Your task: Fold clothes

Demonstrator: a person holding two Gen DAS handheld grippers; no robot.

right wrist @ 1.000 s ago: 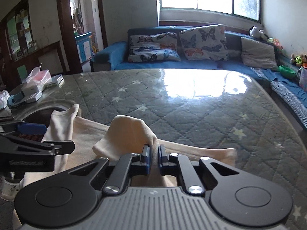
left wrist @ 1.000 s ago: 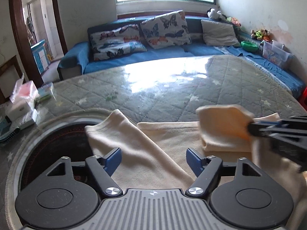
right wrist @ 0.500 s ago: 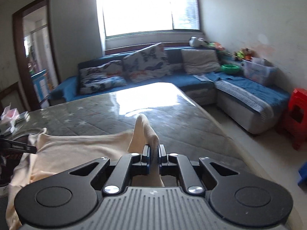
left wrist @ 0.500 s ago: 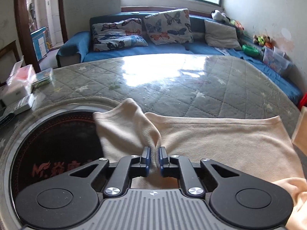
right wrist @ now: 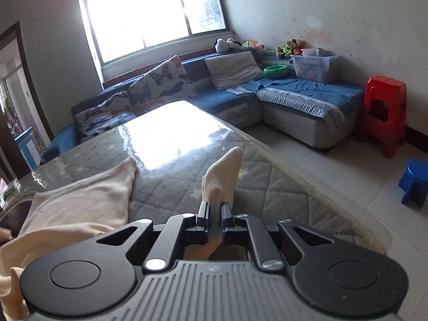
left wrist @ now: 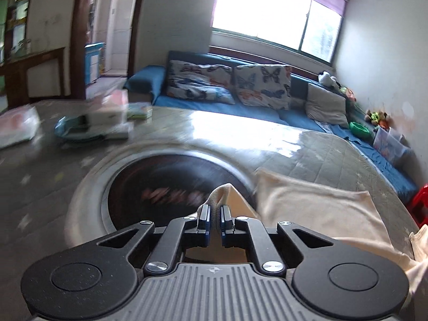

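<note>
Left wrist view: my left claw (left wrist: 214,216) is clamped on a cream garment (left wrist: 315,208) over the counter (left wrist: 334,155). My right claw (right wrist: 214,212) pinches another fold of it.

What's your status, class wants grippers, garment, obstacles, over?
Left gripper shut on cream garment. Right gripper shut on another corner. Garment part-lifted over table. Nothing blocking.

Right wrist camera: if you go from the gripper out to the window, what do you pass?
Right gripper pinching the cream cloth → quilted table cover → bright shiny patch of table → butterfly pillow on the blue sofa → window.
</note>
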